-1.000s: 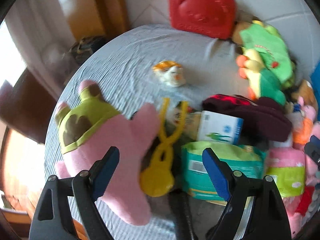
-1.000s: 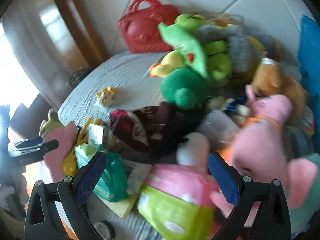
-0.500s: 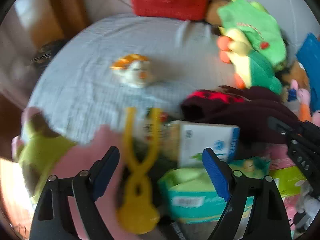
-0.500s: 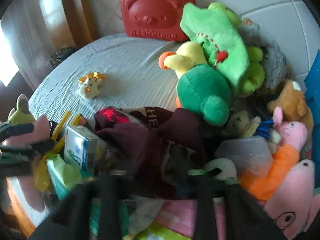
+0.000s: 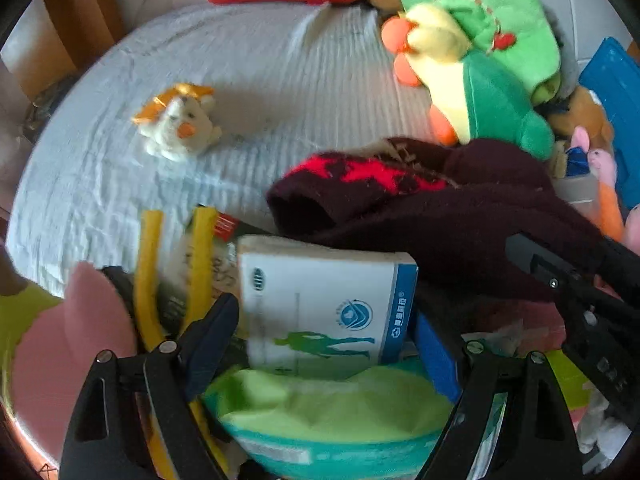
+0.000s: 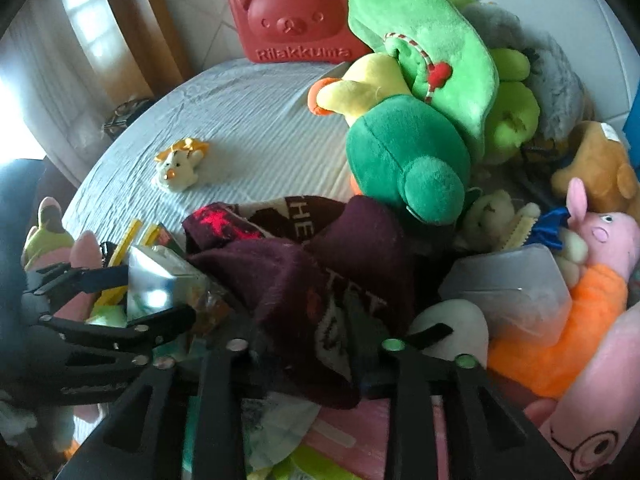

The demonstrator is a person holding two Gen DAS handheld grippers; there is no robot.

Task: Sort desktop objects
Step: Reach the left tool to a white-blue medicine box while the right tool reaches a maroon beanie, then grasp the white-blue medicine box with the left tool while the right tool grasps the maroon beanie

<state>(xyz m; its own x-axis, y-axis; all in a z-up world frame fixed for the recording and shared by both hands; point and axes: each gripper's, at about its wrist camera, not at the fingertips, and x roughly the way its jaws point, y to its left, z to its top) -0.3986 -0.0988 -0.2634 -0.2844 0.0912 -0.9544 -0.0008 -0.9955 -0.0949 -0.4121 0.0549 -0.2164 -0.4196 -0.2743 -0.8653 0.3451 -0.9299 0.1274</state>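
Left wrist view: left gripper (image 5: 324, 320), jaws wide, straddles the box (image 5: 320, 300); right gripper (image 6: 304, 344) jaws clamp the maroon garment (image 6: 320, 272).

White-blue box (image 5: 324, 304) upright amid clutter

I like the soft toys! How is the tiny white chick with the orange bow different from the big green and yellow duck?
The tiny white plush chick is far smaller than the big green and yellow plush duck. The chick lies alone on bare cloth; the duck is wedged in the toy pile. The chick is white, the duck green and yellow. Both are plush.
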